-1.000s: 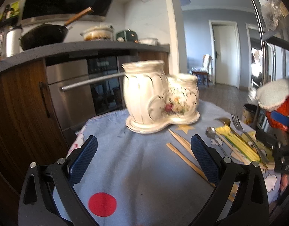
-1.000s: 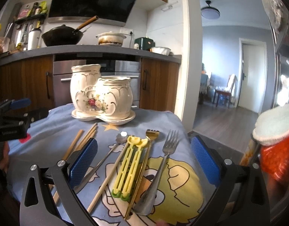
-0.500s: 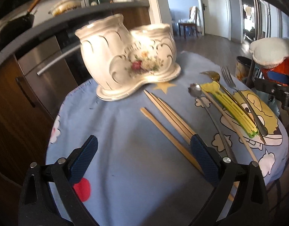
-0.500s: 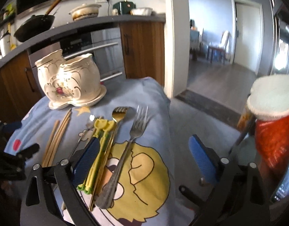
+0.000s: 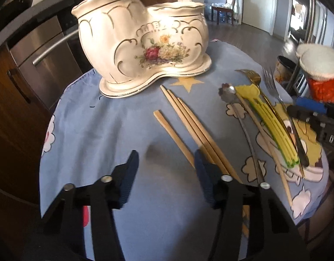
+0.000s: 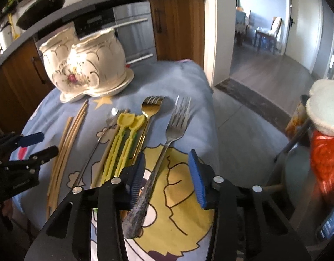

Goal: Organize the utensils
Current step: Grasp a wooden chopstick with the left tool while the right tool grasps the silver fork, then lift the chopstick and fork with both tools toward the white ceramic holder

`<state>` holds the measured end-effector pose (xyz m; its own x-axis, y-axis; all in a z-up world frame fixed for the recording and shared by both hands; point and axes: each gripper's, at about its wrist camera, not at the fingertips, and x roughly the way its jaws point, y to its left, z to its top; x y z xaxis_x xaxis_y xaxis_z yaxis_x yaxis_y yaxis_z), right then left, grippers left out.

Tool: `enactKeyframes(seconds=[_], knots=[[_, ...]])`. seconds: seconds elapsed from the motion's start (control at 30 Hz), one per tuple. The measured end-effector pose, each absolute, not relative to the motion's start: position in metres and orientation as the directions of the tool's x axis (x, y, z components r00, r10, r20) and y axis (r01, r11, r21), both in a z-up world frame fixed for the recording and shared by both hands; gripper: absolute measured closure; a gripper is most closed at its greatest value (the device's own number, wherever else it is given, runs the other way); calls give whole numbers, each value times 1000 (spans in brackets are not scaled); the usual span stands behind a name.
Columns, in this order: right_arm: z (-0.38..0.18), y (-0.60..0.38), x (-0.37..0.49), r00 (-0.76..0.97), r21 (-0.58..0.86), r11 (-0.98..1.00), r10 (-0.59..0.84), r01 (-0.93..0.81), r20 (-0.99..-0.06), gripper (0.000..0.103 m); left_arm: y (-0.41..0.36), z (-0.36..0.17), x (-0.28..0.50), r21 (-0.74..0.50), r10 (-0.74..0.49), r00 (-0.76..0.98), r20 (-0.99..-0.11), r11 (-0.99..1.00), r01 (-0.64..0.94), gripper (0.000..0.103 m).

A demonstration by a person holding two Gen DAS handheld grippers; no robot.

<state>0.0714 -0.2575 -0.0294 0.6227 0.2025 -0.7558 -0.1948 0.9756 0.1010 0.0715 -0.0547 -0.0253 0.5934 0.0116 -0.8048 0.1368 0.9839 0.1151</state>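
Note:
A white floral ceramic holder (image 5: 145,43) (image 6: 86,69) with two cups stands at the back of a blue cartoon cloth (image 5: 101,130). Wooden chopsticks (image 5: 188,117) (image 6: 69,134) lie in front of it. To their right lie a thin silver spoon (image 5: 243,119), a yellow plastic utensil (image 5: 273,128) (image 6: 121,143), a gold fork (image 6: 151,108) and a silver fork (image 6: 177,126). My left gripper (image 5: 166,161) is closing over bare cloth, its right finger at the chopsticks' near ends. My right gripper (image 6: 167,158) is closing with the silver fork's handle between its fingers, the pads apart from it.
Behind the table runs a dark counter with an oven (image 6: 132,21) and wooden cabinets. The cloth drops off at the table's right edge onto grey floor (image 6: 243,130). A red bundle with a white top (image 6: 325,152) stands at the far right.
Both grippers have tipped downward and come closer to the cloth. Their jaws have narrowed from wide apart. The right gripper has moved over the silver fork's handle.

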Motion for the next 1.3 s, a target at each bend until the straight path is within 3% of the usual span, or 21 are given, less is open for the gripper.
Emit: enactKeyframes(seconds=[0.03,0.1,0.47,0.53,0.6,0.93,0.97,1.03,1.3], knots=[[-31,-256,74,617,95,976,196,-194,-762,66,-54,-26,75,119,20,586,-810,984,131,71],[-35,-254,80,594,93,978,188,-186,-782,71,-53,-30,83,105,12,555,-831,985,137,77],[-36,-247,87,595,51,980,156,-191,-788,89,-42,-20,95,-4,-57,517,-854,995,102,77],[-36,-247,86,598,47,980,157,-195,-786,90,-39,-14,91,-19,-71,540,-839,995,101,69],[-36,-247,86,600,50,979,160,-197,-784,90,-43,-12,89,-13,-74,541,-838,993,116,65],[-36,-249,82,591,52,974,176,-220,-787,96,-67,-29,95,63,-16,518,-855,989,134,65],[-36,-250,83,591,52,973,177,-223,-787,96,-69,-29,96,79,-7,521,-854,986,144,66],[-35,-250,82,587,57,971,186,-230,-788,96,-71,-28,100,38,-62,499,-865,981,189,86],[-34,-259,76,574,104,964,231,-246,-786,97,-58,-25,106,74,-72,440,-895,950,305,97]])
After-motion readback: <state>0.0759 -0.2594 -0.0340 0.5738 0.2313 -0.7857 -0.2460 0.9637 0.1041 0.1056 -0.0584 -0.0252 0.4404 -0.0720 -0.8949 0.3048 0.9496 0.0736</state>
